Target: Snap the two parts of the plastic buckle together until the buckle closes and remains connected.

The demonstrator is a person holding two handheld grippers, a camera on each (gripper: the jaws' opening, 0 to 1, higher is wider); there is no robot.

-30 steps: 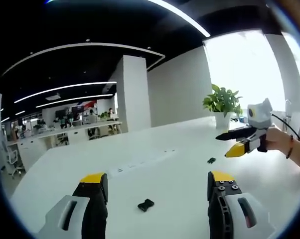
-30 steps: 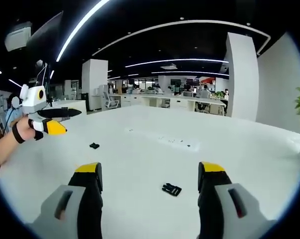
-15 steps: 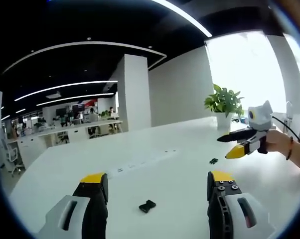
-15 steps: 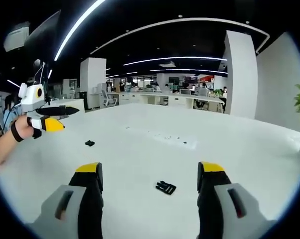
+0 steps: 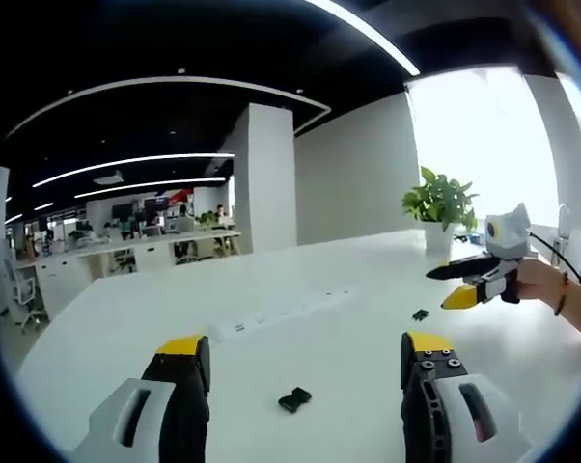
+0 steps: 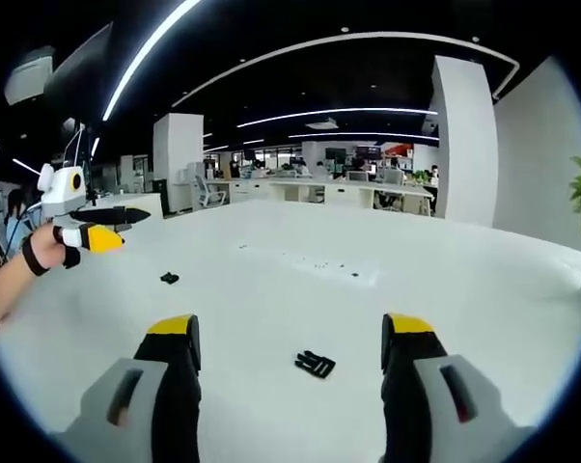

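Note:
Two small black buckle halves lie apart on a long white table (image 5: 300,338). In the left gripper view, one half (image 5: 293,398) rests just ahead of my open left gripper (image 5: 305,362), between its jaws. The other half (image 5: 420,314) lies farther right, below my right gripper (image 5: 461,285), held by a hand. In the right gripper view, the pronged half (image 6: 315,364) sits between the jaws of my open right gripper (image 6: 290,347). The second half (image 6: 169,278) lies far left, under my left gripper (image 6: 112,227). Both grippers hold nothing.
A potted plant (image 5: 442,207) stands at the table's far end by a bright window. White pillars (image 5: 263,178) and rows of office desks (image 6: 300,193) with seated people fill the background. A strip of small marks (image 6: 310,265) crosses the tabletop.
Both cameras shifted slightly. In the left gripper view the near buckle half sits a little further right; in the right gripper view the pronged half sits further left. Both grippers stay open.

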